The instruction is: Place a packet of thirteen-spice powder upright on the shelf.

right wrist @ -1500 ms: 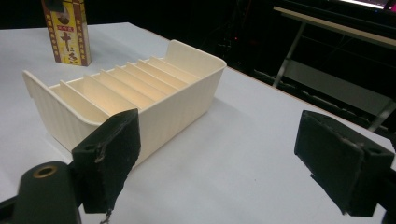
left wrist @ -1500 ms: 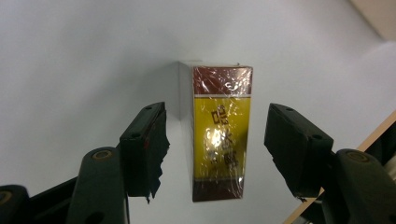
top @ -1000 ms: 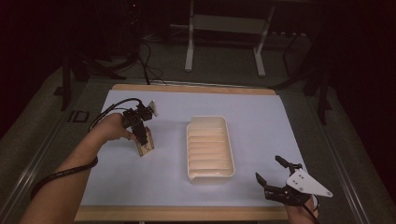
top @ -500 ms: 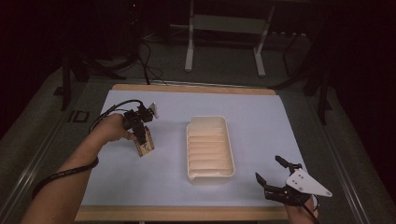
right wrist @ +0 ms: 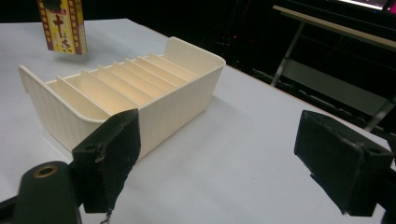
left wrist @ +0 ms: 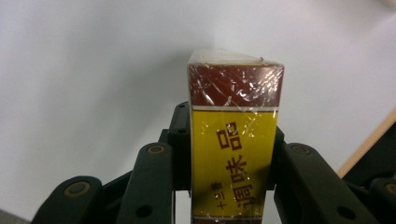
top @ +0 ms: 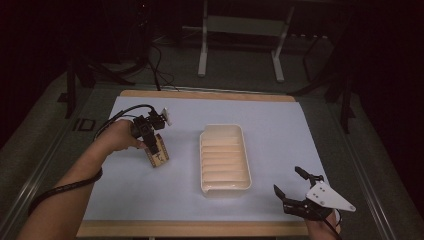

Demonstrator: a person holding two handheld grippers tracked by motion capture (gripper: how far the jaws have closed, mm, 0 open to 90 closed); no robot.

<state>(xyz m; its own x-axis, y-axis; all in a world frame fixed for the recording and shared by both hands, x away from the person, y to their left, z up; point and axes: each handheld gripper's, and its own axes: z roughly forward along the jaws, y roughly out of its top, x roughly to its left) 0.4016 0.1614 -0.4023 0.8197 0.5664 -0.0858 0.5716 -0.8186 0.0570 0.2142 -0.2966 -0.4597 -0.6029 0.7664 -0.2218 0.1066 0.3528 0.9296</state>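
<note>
Left gripper (top: 150,136) still clamped the yellow-and-brown box (top: 158,152), barely moved, left of the slotted tray (top: 224,159) | right gripper (top: 294,191) stayed wide, empty | likely slotting next.

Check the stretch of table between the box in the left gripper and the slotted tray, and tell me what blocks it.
Nothing visible does. The left gripper is shut on the yellow and red box, held to the left of the cream slotted tray, and only bare table lies between them. The tray's slots look empty. The right gripper hangs open at the tray's near right.
</note>
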